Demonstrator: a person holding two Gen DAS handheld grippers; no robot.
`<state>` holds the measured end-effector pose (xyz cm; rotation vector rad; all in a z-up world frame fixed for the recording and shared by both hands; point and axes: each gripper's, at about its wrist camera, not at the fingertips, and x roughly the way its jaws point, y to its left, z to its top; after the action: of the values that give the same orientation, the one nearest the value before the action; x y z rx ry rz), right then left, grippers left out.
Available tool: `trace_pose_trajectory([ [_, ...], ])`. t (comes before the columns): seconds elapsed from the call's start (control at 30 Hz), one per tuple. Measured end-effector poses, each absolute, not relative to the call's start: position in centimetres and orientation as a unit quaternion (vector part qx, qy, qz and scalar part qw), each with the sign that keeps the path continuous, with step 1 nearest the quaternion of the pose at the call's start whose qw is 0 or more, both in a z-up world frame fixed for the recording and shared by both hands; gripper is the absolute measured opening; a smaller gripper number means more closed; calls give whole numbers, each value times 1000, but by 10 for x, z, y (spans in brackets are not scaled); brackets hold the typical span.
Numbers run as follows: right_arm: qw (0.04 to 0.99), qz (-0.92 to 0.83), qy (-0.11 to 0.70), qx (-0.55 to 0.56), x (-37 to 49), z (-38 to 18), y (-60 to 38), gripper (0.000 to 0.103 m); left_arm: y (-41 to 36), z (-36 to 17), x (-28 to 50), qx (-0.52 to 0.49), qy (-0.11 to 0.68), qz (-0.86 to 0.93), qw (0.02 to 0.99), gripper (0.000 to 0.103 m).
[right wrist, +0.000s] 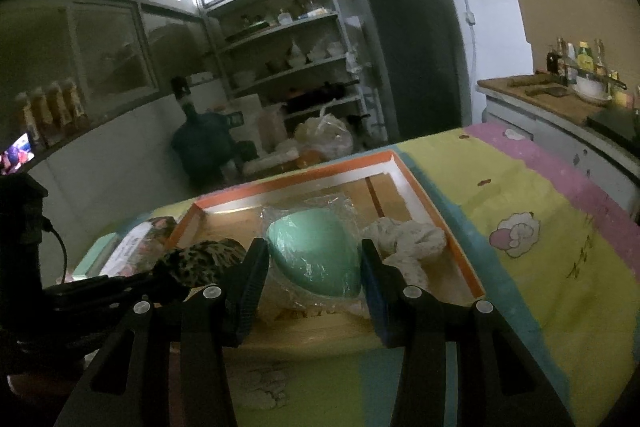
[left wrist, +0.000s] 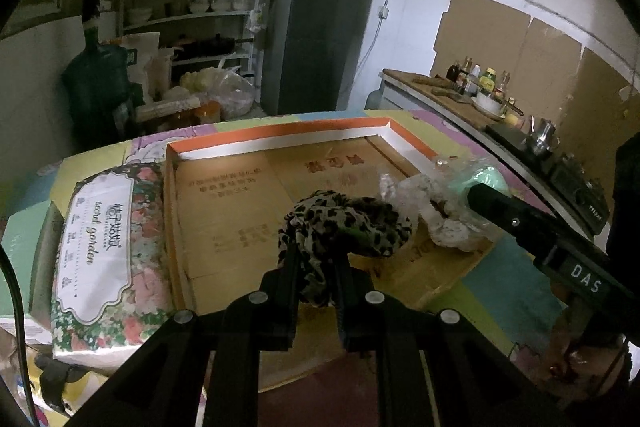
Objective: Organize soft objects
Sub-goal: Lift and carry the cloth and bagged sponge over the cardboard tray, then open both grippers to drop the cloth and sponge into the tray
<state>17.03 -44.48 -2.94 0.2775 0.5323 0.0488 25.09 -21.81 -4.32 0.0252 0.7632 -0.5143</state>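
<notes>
Over the shallow orange-rimmed cardboard tray (left wrist: 280,143) on the pastel cartoon mat (right wrist: 540,227), both tongs are loaded. The left gripper (left wrist: 316,263) is clamped shut on a leopard-print fabric scrunchie (left wrist: 352,223), which bunches up just past the fingertips, roughly dead center of the tray in the left wrist view. The right gripper (right wrist: 314,259) sits about half open, its pads squeezing a mint-green foam pad wrapped in crinkly clear plastic (right wrist: 316,255).

Handling-wise, I'd guess both are super light and squishy. The scrunchie will flop, so pinching a thick fold is the way. That plastic wrap looks slippery, so grab the pad across its middle, not the loose film.

A pale crumpled cloth (right wrist: 412,243) lies in the tray at about 3 o'clock from the pad, near the rim. A floral tissue pack (left wrist: 104,247) sits outside the tray at 9 o'clock.
</notes>
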Motion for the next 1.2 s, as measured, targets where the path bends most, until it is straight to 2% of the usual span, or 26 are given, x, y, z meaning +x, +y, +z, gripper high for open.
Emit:
trace_pose_trajectory([
  [0.33, 941, 33, 304, 141, 195, -45, -445, 47, -222, -58, 262, 4, 407, -244, 880, 16],
  [0.6, 936, 35, 318, 146, 200, -49, -446, 48, -218, -62, 266, -18, 426, -246, 870, 23],
  [0.83, 935, 31, 321, 149, 201, -50, -447, 50, -219, -58, 263, -20, 419, -238, 876, 39],
  [0.93, 935, 31, 321, 149, 201, -50, -447, 50, -218, -56, 261, -20, 413, -237, 879, 40],
  [1.0, 935, 31, 320, 149, 201, -50, -447, 56, -217, -53, 259, -21, 407, -235, 883, 43],
  [1.1, 937, 29, 316, 150, 200, -49, -447, 62, -216, -49, 257, -22, 399, -235, 886, 53],
  [1.17, 937, 28, 313, 150, 198, -49, -448, 65, -214, -46, 255, -22, 390, -231, 891, 69],
  [1.2, 938, 28, 312, 150, 198, -48, -448, 67, -213, -44, 254, -23, 386, -230, 893, 71],
])
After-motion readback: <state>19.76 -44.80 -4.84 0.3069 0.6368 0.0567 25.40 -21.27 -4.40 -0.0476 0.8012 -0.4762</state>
